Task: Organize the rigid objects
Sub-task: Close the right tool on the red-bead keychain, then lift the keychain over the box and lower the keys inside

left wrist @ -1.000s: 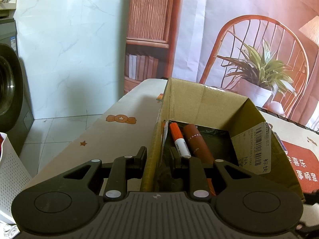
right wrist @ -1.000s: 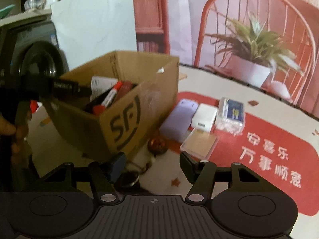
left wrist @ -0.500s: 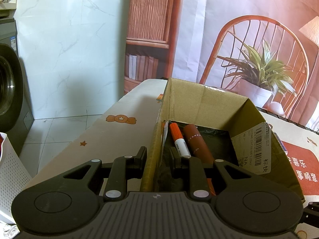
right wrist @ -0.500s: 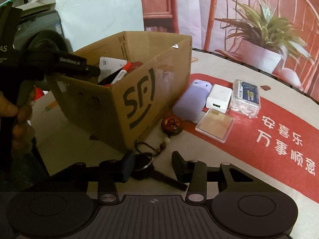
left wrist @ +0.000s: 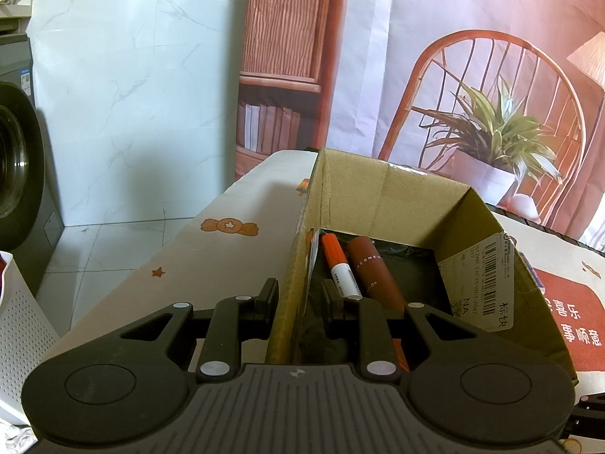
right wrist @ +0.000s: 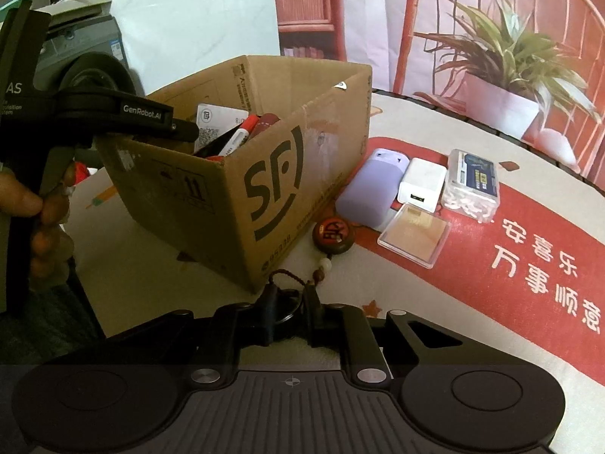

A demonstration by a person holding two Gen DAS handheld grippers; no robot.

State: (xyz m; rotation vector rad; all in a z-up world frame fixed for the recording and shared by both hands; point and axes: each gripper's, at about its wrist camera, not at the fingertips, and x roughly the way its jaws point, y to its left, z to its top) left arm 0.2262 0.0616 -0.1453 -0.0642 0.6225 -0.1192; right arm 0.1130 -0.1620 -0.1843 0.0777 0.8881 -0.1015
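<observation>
The cardboard box (right wrist: pixel 264 159) stands on the table (right wrist: pixel 472 321) and serves as my reference point. Inside it lie an orange-capped marker (left wrist: pixel 338 265) and a dark red tube (left wrist: pixel 372 272) side by side, with a white card (right wrist: pixel 219 121) leaning at the box's far side.

My left gripper (left wrist: pixel 298 297) straddles the box's near wall, one finger outside, one inside, closed against the cardboard. My left hand (right wrist: pixel 34 219) grips its handle beside the box.

My right gripper (right wrist: pixel 289 310) sits just in front of the box's near corner, its fingers drawn together on the metal ring of a key charm (right wrist: pixel 332 232). The charm's round red-and-black disc lies on the table touching the foot of the box's printed side, its beaded cord running back to the ring between my fingers.

To the right of the box, near its printed side, lie a lilac case (right wrist: pixel 372 193), a white charger (right wrist: pixel 421 185), a clear plastic box (right wrist: pixel 472 183) and a flat clear-lidded case (right wrist: pixel 414 234), grouped closely together on the red part of the tablecloth.
</observation>
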